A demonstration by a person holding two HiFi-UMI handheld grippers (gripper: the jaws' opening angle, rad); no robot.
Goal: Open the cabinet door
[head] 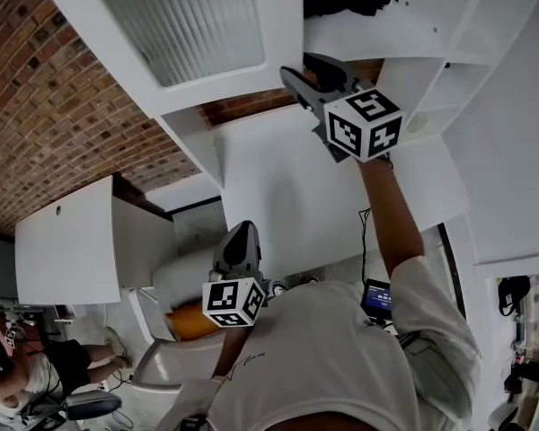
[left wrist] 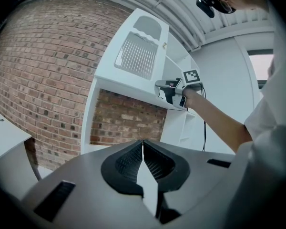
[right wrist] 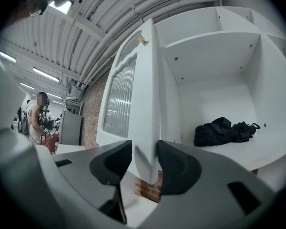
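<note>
White cabinet door [right wrist: 142,99] stands ajar, its edge clamped in the right gripper [right wrist: 145,162], the left gripper [left wrist: 143,152] closed

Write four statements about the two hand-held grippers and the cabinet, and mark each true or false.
1. The cabinet door has its edge between the jaws of the right hand-held gripper. True.
2. The left hand-held gripper has its jaws wide apart. False: the left hand-held gripper's jaws are together, with nothing between them.
3. The shelf behind the door is bare. False: a black bundle lies on the shelf.
4. The wall beside the door is brick. True.
</note>
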